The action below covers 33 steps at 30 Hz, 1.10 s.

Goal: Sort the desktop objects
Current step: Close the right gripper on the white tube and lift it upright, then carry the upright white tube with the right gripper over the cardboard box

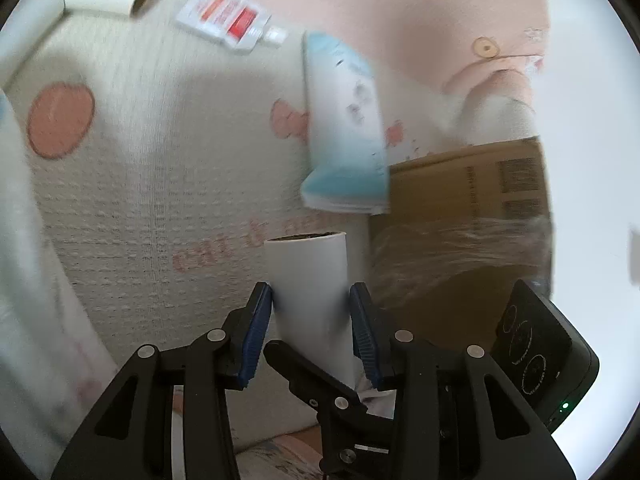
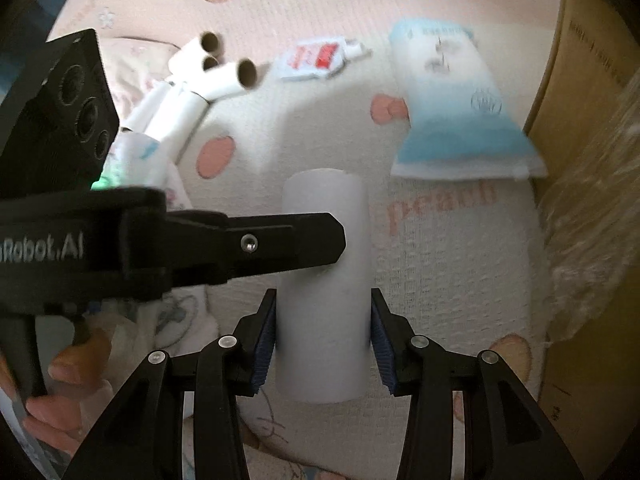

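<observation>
Both tools clamp one white paper roll (image 2: 322,292): right tool (image 2: 323,340) grips low, left tool (image 1: 311,336) crosswise, steadying it; loose rolls (image 2: 208,68) at ten o'clock.

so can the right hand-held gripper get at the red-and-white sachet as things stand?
Probably not: the right hand-held gripper is clamped on the white roll, and the left hand-held gripper grips it too. Sachet lies unobstructed beyond.

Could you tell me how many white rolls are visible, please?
4 at least: held roll between left gripper and right gripper; back roll, middle roll, front roll piled far left. More may hide beneath.
</observation>
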{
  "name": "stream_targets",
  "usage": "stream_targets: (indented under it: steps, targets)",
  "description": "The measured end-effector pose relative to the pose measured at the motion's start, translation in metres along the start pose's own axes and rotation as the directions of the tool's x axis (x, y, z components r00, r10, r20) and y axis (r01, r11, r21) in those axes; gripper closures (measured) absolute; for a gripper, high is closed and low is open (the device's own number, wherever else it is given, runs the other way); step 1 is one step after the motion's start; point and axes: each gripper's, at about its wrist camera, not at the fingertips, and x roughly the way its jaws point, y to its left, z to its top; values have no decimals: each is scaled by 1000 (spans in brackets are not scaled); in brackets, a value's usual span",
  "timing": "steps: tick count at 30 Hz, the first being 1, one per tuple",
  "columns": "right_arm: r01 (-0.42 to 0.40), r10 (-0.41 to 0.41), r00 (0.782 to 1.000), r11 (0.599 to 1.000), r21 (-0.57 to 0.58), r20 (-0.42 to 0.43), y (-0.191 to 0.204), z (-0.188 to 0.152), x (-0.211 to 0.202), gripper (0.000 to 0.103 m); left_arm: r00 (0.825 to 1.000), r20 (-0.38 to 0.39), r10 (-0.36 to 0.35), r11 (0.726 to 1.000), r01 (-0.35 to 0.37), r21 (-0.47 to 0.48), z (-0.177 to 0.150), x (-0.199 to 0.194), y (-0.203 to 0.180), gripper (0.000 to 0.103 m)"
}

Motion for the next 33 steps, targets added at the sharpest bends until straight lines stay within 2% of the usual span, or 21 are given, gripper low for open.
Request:
stream_targets:
  steps: [5,9,12,17,22,28,30,33]
  targets:
    - [-17,19,996,999,-30,85,8,3,-30,62,995,96,33,997,-39,60,-6,-31,-31,60]
    - [-13,22,988,998,-56,153,15,6,-56,62,989,141,38,995,-50,84,-8,-48,-52,59]
    - [-18,31,980,997,-71,199,17,5,-70,62,988,150,35,992,-52,113,-10,-58,-70,59]
    - [-54,67,964,997,-58,257,12,-5,-89,62,989,147,-26,985,0,171,-15,-71,-96,55]
    - [-39,56,940,998,-57,335,-1,-19,-123,62,988,155,-3,972,-33,234,-23,-70,-130,55]
    - [-20,31,908,999,-29,417,-12,-23,-160,62,976,199,85,892,-164,422,-37,-64,-187,55]
    - [-51,57,891,998,-27,450,-16,-25,-173,62,969,222,111,856,-207,474,-42,-62,-207,55]
    - [-42,49,861,999,-25,505,-16,-27,-195,62,965,237,115,834,-224,505,-45,-61,-225,56]
